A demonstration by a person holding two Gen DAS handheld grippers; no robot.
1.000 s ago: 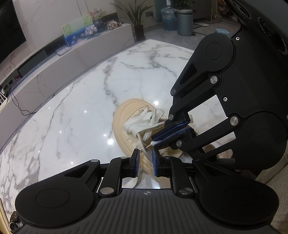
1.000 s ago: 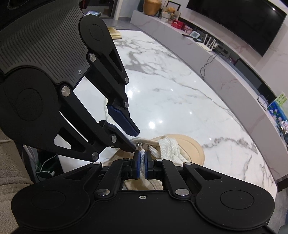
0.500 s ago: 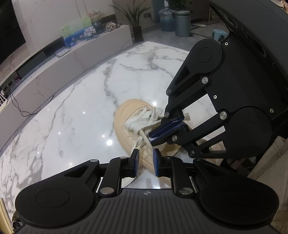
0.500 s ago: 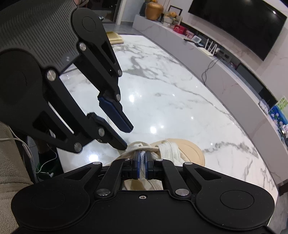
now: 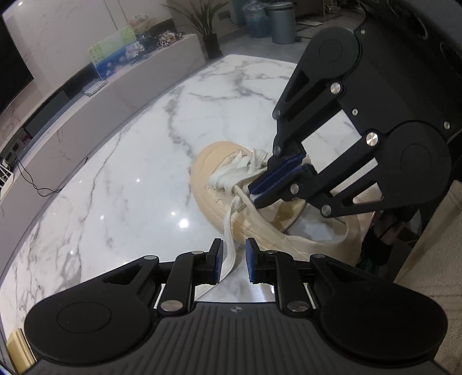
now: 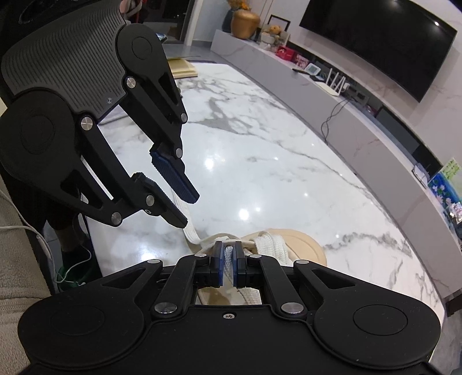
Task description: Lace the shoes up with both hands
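Observation:
A beige sneaker (image 5: 213, 161) with white laces lies on the marble table (image 5: 115, 187), toe pointing away in the left wrist view. My left gripper (image 5: 233, 253) is open; a loose white lace strand (image 5: 229, 230) runs from the shoe's side between its fingers, unclamped. My right gripper (image 5: 257, 197) reaches over the shoe's tongue, shut on a lace. In the right wrist view, the right gripper (image 6: 228, 258) pinches the white lace (image 6: 228, 251) above the sneaker (image 6: 306, 245). The left gripper (image 6: 187, 210) hangs open to the left over the loose strand (image 6: 192, 233).
A long grey media console (image 5: 86, 95) and a dark TV (image 6: 384, 43) run along the table's far side. Cables (image 6: 332, 121) hang off the console. A bin (image 5: 281, 23) and plant stand behind. Beige fabric (image 6: 17, 259) and the table's near edge lie close to the grippers.
The left gripper has drawn back slightly, and a lace strand now lies between its open fingers. The right gripper stays shut on its lace over the shoe.

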